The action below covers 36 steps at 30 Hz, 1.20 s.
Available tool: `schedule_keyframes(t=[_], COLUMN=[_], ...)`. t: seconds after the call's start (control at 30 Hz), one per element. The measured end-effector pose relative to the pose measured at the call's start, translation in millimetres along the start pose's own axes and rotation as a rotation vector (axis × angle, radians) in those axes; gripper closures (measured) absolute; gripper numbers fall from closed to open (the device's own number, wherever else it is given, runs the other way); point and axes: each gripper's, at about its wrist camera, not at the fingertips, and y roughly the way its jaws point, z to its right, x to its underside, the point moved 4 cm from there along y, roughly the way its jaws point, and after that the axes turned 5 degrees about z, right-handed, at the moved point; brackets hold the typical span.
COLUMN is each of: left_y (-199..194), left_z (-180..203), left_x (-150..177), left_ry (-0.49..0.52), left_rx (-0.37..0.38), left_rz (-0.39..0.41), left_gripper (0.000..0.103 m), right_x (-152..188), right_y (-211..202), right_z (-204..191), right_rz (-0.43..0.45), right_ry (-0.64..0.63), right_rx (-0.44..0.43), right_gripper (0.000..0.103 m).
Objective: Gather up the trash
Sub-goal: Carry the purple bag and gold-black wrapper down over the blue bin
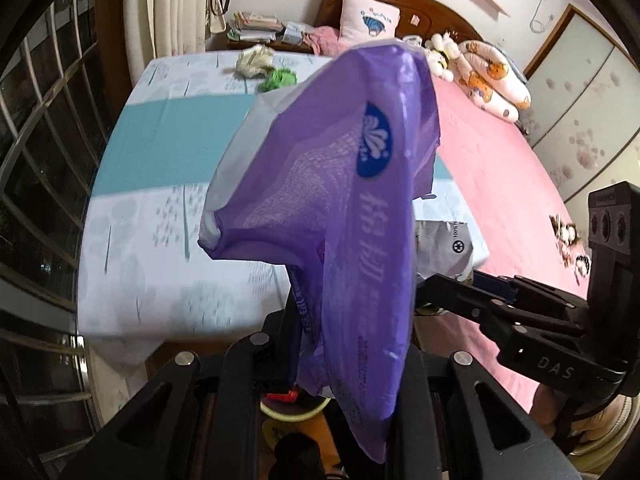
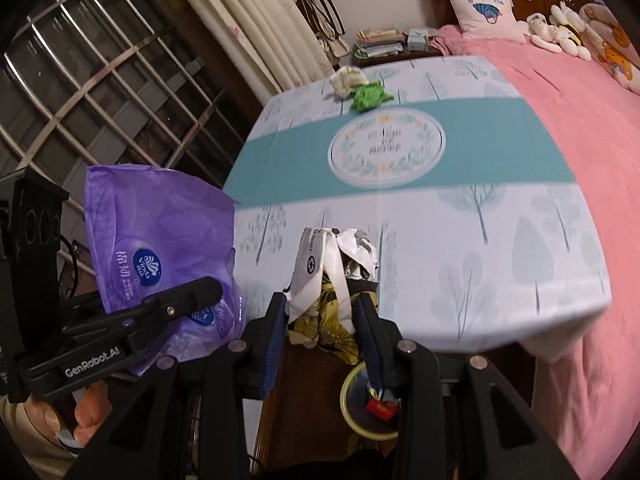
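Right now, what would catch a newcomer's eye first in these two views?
The purple wrapper fills the left wrist view, pinched in the left gripper. Beside it, the right gripper clamps a crumpled wad of white and yellow-patterned packaging above a yellow-rimmed bin by the bed's edge. Farther off, a whitish scrap and a green scrap lie on the tree-print cloth.

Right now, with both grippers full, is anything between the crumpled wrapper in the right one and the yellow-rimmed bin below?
Nothing visible blocks it. The right gripper holds the crumpled wrapper above the yellow-rimmed bin, which sits open on the floor by the bed edge. The left gripper with its purple tissue pack is off to the side.
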Motion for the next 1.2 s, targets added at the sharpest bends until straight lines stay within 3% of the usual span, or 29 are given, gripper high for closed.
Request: schedule_keyframes(t=[0.27, 0.5, 1.03, 1.2], left_y=[5, 39, 222, 275], left_z=[-1, 4, -18, -28], left_x=[54, 95, 233, 263], left_ry=[0.004, -0.015, -0.15, -0.183], left_rx=[-0.007, -0.028, -0.129, -0.146], left_rz=[-0.076, -0.151, -0.375, -0.419], left_gripper=[0.086, 0.086, 0.085, 0.084], right_x=[49, 89, 224, 254], right_y=[-1, 25, 174, 208], right_z=[2, 25, 127, 140], right_rz=[-0.092, -0.19, -0.416, -0.467], right_ry=[0.011, 0.045, 0.134, 0.145], right_rx=[0.038, 0.056, 0.084, 0.099], right_gripper=[0.068, 0.068, 0.068, 0.068])
